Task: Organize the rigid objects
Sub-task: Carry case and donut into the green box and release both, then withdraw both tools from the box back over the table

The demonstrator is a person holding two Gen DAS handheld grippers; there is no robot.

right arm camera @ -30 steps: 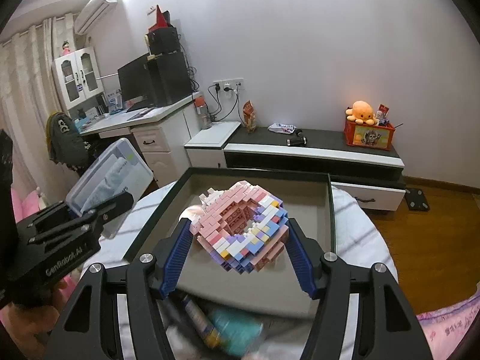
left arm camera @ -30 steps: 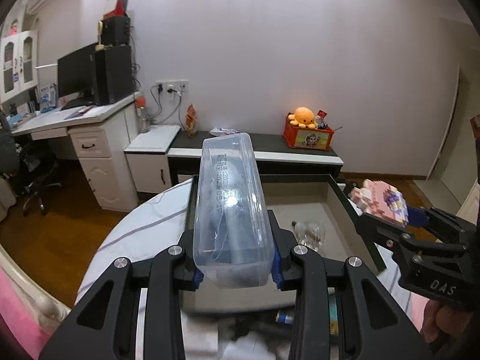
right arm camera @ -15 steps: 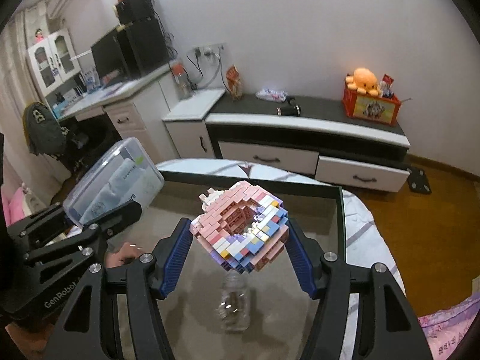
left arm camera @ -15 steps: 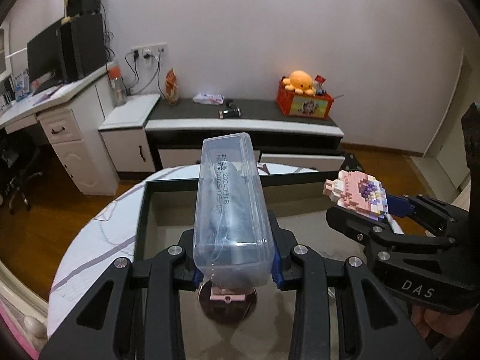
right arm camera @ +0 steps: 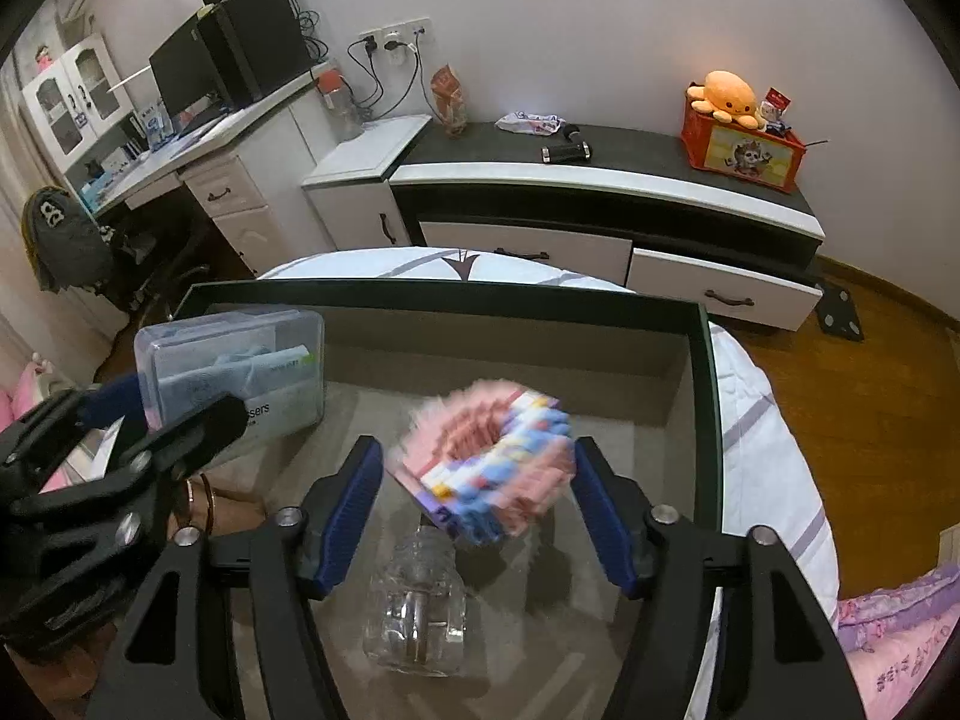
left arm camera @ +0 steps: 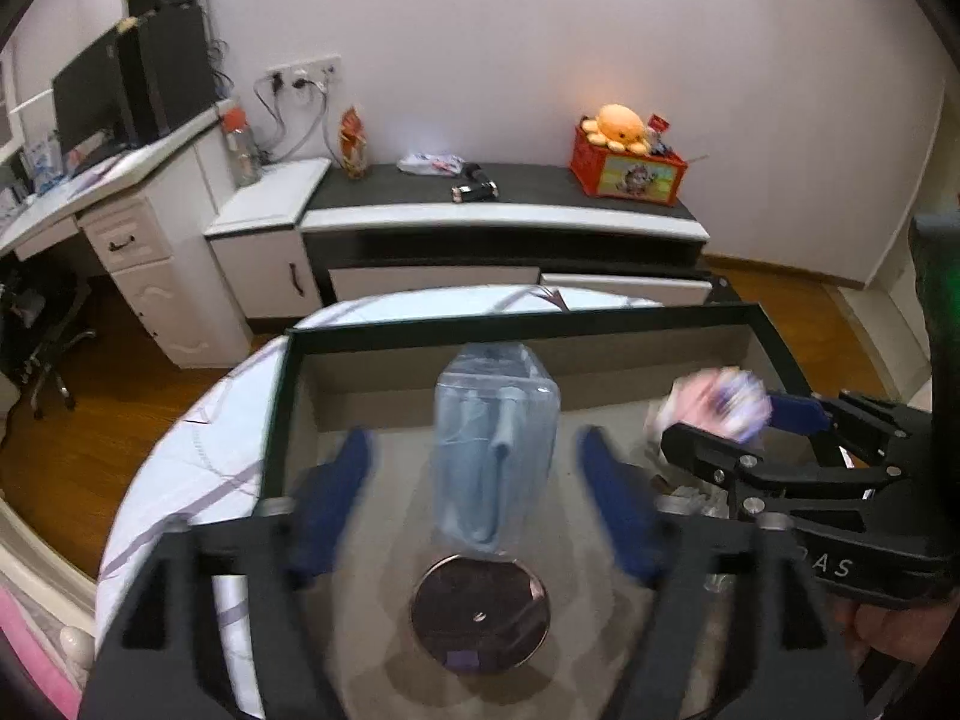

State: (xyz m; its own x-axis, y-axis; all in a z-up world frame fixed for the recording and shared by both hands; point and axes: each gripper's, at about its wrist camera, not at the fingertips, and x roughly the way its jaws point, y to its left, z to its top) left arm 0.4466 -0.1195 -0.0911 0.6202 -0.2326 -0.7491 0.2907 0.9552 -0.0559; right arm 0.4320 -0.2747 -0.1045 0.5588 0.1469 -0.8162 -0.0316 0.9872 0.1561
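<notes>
My left gripper (left arm camera: 474,498) is open over the dark-rimmed storage box (left arm camera: 516,324). The clear plastic case (left arm camera: 495,438) is free between its blue pads, blurred, apart from both. It also shows in the right wrist view (right arm camera: 234,378). My right gripper (right arm camera: 477,510) is open too. The pink and blue brick model (right arm camera: 486,462) is blurred between its pads, touching neither. It shows in the left wrist view (left arm camera: 714,408) as well.
In the box lie a round dark compact (left arm camera: 480,612), a clear glass bottle (right arm camera: 420,606) and a bangle (right arm camera: 201,504). The box stands on a round table with a striped cloth (right arm camera: 762,456). A TV cabinet (right arm camera: 600,192) and a desk (right arm camera: 198,180) stand behind.
Both grippers lowered into the box and opened. The clear case and the brick model left the pads and are dropping, blurred.
</notes>
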